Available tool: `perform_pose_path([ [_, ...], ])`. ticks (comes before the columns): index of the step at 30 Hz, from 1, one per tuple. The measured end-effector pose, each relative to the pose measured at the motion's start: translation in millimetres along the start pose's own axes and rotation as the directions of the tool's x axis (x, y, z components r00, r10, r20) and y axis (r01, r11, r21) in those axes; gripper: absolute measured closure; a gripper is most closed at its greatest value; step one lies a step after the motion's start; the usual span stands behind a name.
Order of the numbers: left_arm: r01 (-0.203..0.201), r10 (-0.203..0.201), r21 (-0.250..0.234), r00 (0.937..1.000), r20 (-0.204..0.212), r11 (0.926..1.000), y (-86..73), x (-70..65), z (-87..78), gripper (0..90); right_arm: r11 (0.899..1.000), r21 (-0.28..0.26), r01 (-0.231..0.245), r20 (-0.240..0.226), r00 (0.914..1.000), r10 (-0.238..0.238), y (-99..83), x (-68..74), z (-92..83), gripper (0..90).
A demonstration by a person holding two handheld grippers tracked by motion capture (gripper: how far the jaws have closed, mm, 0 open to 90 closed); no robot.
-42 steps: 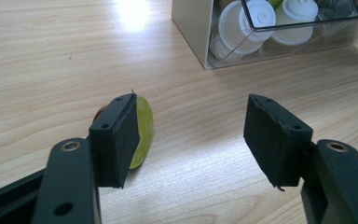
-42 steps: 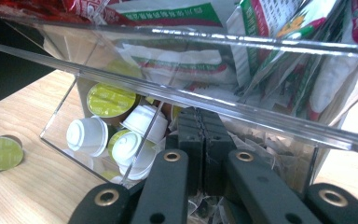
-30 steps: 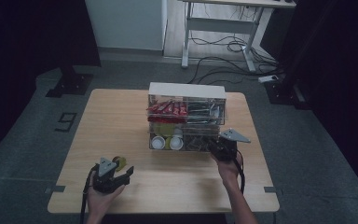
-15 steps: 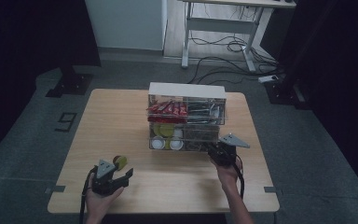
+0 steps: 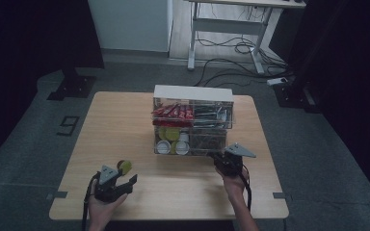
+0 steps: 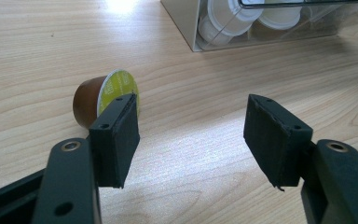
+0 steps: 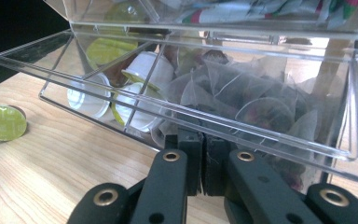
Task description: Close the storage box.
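Lower now, right gripper (image 5: 220, 159) grips drawer (image 7: 223, 126) — left gripper (image 6: 191, 123) open beside capsule (image 6: 103, 99).

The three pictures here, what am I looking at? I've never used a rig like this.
A person stands at a wooden table with a hand-held two-jaw gripper in each hand. The high view looks down from above; the other two come from cameras riding on the grippers, looking along their black jaws.

On the table stands a clear drawer organiser holding capsules, sachets and tea bags. The right gripper is shut at the front lip of the pulled-out lower drawer; what it pinches I cannot tell. The left gripper is open and holds nothing. A brown capsule with a green lid lies on its side just beyond one jaw.
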State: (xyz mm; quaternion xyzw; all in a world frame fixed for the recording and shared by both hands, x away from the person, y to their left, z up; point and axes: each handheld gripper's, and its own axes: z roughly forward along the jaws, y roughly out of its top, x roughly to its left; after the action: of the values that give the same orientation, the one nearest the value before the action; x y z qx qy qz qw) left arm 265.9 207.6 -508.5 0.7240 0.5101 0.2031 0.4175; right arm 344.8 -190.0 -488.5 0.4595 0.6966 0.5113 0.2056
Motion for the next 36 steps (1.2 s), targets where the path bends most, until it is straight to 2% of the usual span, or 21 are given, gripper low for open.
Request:
perform_pose_path([
  [14,0.005,-0.005,0.003,1.0,0.001,1.0,-1.0,0.7,-0.4,36.0,1.0,0.021,-0.017,-0.005,0.9998,0.017,-13.4,-1.0,-0.4,87.3],
  [30,0.014,-0.014,0.004,0.9999,0.006,0.9999,-1.6,1.1,0.5,36.0,0.998,0.052,-0.047,-0.01,0.9988,0.047,-30.0,-8.4,-0.4,87.2],
  [36,0.012,-0.012,0.007,0.9999,0.005,0.9999,-1.9,0.8,0.0,36.0,0.997,0.065,-0.042,-0.011,0.999,0.042,-33.1,-7.7,-0.4,85.8],
])
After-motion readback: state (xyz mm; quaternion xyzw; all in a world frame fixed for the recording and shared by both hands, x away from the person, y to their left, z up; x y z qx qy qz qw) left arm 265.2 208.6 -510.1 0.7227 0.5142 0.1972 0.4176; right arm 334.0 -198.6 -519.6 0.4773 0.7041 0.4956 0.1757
